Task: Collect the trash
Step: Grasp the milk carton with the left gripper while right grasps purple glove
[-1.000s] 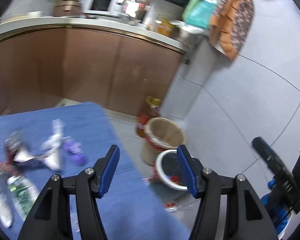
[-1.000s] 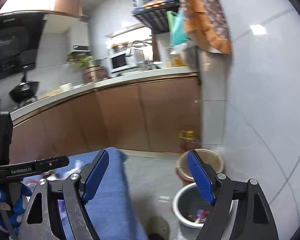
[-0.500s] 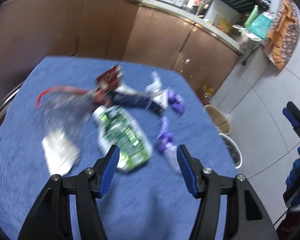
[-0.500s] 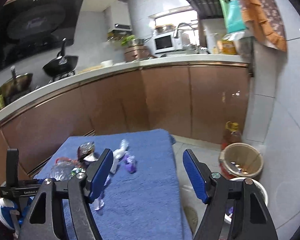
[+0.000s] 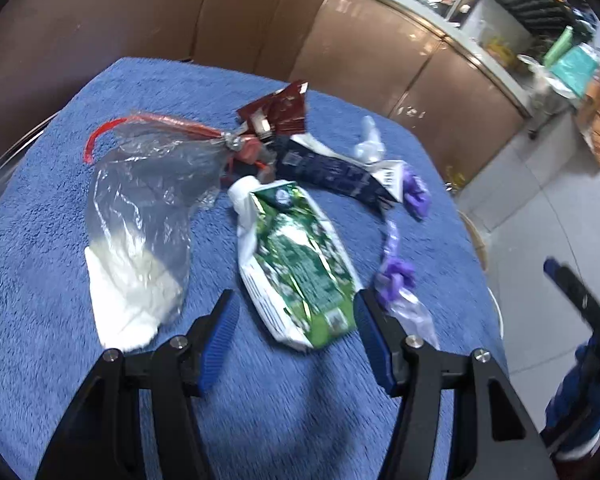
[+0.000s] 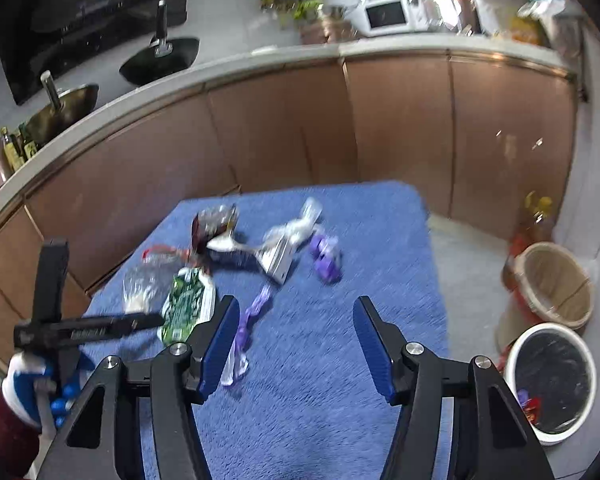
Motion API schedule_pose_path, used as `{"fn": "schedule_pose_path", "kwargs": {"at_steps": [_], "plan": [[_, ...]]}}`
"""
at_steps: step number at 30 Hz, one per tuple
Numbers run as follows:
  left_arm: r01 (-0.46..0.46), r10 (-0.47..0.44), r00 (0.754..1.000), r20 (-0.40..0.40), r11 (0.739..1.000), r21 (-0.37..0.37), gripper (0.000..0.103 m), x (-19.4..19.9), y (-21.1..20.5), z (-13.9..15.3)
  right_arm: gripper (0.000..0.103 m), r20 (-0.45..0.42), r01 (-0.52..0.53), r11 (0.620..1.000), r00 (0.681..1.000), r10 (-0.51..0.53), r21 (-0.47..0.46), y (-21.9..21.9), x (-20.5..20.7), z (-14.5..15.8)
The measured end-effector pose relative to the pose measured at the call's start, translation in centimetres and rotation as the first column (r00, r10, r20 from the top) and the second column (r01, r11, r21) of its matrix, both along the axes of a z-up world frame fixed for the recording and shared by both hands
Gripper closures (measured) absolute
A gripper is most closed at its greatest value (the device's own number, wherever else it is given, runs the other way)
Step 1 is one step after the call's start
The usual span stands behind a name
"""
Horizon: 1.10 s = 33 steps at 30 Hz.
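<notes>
Trash lies scattered on a blue-cloth table (image 5: 60, 264). In the left wrist view a green-and-white pouch (image 5: 296, 256) is in the middle. A clear plastic bag (image 5: 140, 216) with white stuff in it lies to its left. A red-brown wrapper (image 5: 280, 114) and a dark blue carton (image 5: 332, 168) sit behind it, with purple wrappers (image 5: 396, 272) to the right. My left gripper (image 5: 296, 312) is open, its fingertips on either side of the pouch's near end and not pressing it. My right gripper (image 6: 294, 312) hangs over bare cloth, its jaws closing on nothing.
On the floor to the right of the table stand a white-rimmed bin with a black liner (image 6: 552, 376), a tan bucket (image 6: 556, 280) and an oil bottle (image 6: 534, 216). Brown kitchen cabinets (image 6: 300, 140) run behind the table. A gloved hand (image 6: 28, 392) holds the left gripper.
Both views have swung from the wall and bins onto the table. The left gripper came down close to the green pouch. The right gripper's jaws have narrowed.
</notes>
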<state>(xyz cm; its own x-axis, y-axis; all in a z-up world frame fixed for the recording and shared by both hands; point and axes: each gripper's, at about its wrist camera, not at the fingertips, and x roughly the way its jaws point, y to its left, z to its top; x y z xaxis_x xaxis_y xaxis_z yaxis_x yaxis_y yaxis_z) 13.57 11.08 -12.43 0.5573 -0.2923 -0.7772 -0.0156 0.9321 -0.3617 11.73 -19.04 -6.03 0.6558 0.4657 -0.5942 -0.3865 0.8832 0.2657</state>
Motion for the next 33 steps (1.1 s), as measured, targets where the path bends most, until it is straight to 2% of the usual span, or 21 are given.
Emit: {"fn": "schedule_pose_path", "kwargs": {"at_steps": [2, 6, 19, 20, 21, 22, 24, 26, 31, 33], "plan": [[-0.009, 0.009, 1.000, -0.027, 1.000, 0.012, 0.046, 0.8, 0.1, -0.7, 0.047, -0.029, -0.031, 0.999, 0.999, 0.031, 0.008, 0.4, 0.6, -1.0], [-0.012, 0.010, 0.997, -0.076, 1.000, -0.019, 0.046, 2.4, -0.1, -2.1, 0.048, -0.073, -0.078, 0.997, 0.994, 0.079, 0.011, 1.9, 1.7, -2.7], [-0.037, 0.017, 0.995, -0.099, 0.980, -0.196, 0.048, 5.5, 0.6, -3.1, 0.056, -0.175, -0.215, 0.976, 0.961, 0.216, 0.022, 6.4, 4.3, -7.4], [-0.045, 0.025, 0.995, -0.100, 0.977, -0.208, 0.059, 5.6, 0.8, -3.2, 0.057, -0.183, -0.226, 0.974, 0.957, 0.226, 0.022, 6.8, 4.4, -7.7], [-0.050, 0.027, 0.994, -0.106, 0.974, -0.219, 0.066, 5.8, 0.9, -3.3, 0.059, -0.190, -0.233, 0.972, 0.954, 0.233, 0.023, 7.1, 4.4, -8.0], [-0.055, 0.024, 0.993, -0.120, 0.963, -0.263, 0.072, 5.9, 1.2, -3.7, 0.059, -0.195, -0.239, 0.971, 0.951, 0.239, 0.023, 7.3, 4.5, -8.2], [-0.077, 0.034, 0.991, -0.133, 0.941, -0.330, 0.078, 6.0, 1.4, -4.1, 0.064, -0.210, -0.251, 0.968, 0.945, 0.251, 0.024, 7.7, 4.5, -8.7], [-0.077, 0.035, 0.991, -0.126, 0.936, -0.344, 0.086, 6.1, 1.1, -4.1, 0.067, -0.222, -0.259, 0.965, 0.940, 0.259, 0.031, 8.0, 4.6, -9.0], [-0.078, 0.040, 0.993, -0.111, 0.931, -0.356, 0.089, 5.5, 0.2, -3.6, 0.069, -0.231, -0.267, 0.963, 0.936, 0.266, 0.028, 8.6, 5.1, -9.1], [-0.066, 0.035, 0.995, -0.094, 0.931, -0.358, 0.092, 5.2, 0.1, -3.1, 0.074, -0.241, -0.269, 0.962, 0.932, 0.270, 0.035, 8.9, 5.3, -9.2]]}}
